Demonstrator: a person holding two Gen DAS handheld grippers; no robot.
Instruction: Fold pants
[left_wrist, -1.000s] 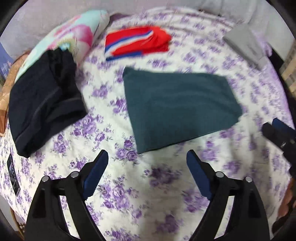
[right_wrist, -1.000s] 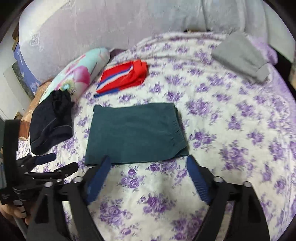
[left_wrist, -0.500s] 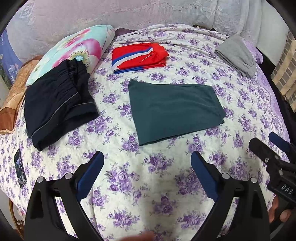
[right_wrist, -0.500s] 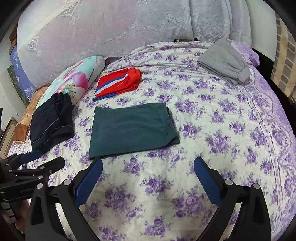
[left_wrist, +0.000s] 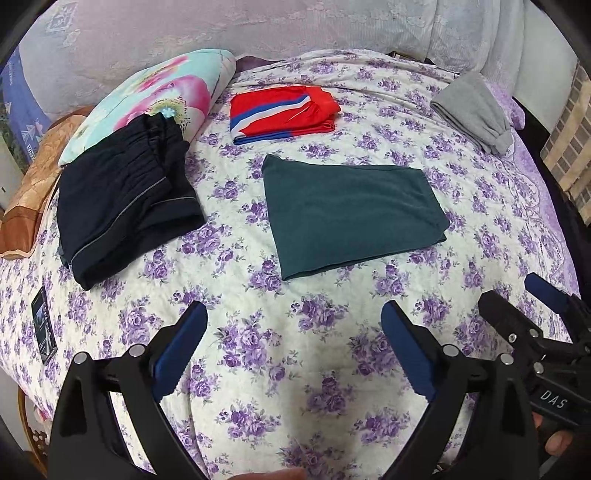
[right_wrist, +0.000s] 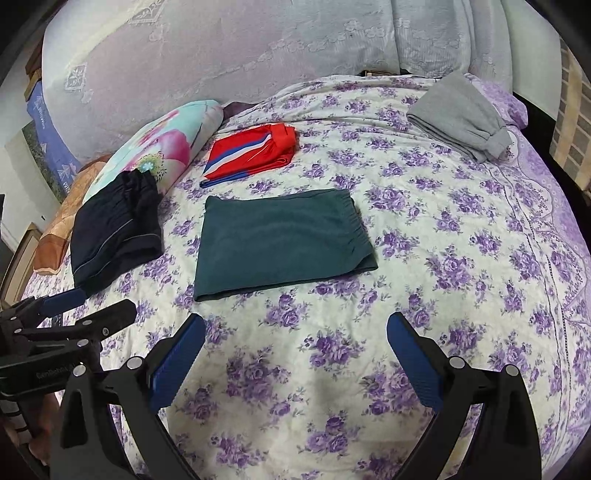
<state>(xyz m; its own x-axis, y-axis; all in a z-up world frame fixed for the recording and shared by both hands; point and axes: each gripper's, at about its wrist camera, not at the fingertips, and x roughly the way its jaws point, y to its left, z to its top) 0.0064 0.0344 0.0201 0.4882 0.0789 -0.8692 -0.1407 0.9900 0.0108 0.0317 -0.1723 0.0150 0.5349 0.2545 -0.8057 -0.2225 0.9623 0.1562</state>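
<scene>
The green pants (left_wrist: 351, 218) are seen folded into a flat rectangle near the middle of the bed (left_wrist: 332, 369), which is covered by a sheet printed with purple flowers. The long axis of the folded rectangle runs across the bed from left to right, slightly skewed in the left wrist view so that the right end sits a little nearer the camera. In the right wrist view the gathered elastic waistband of the green pants (right_wrist: 284, 240) is shown at the right-hand end, and the folded edge lies along the near side.

The left gripper (left_wrist: 293, 347) is held above the bare sheet, short of the near edge of the pants; its jaws are spread wide and nothing is held between them. The right gripper (right_wrist: 295, 354) is likewise held over the sheet on the near side of the pants, with its jaws spread wide and nothing gripped. Each gripper is also caught at the edge of the other's view, apart from the pants.

Other folded garments are laid around the pants and apart from them: dark navy shorts (left_wrist: 122, 210) to the left, partly resting on a floral pillow (left_wrist: 155, 99); red shorts (left_wrist: 282, 112) with blue and white stripes behind; and grey pants (left_wrist: 474, 110) at the far right corner. A dark phone (left_wrist: 43, 325) is seen lying flat near the left edge of the bed. A pale embroidered headboard cover (right_wrist: 240, 55) is seen behind the bed.
</scene>
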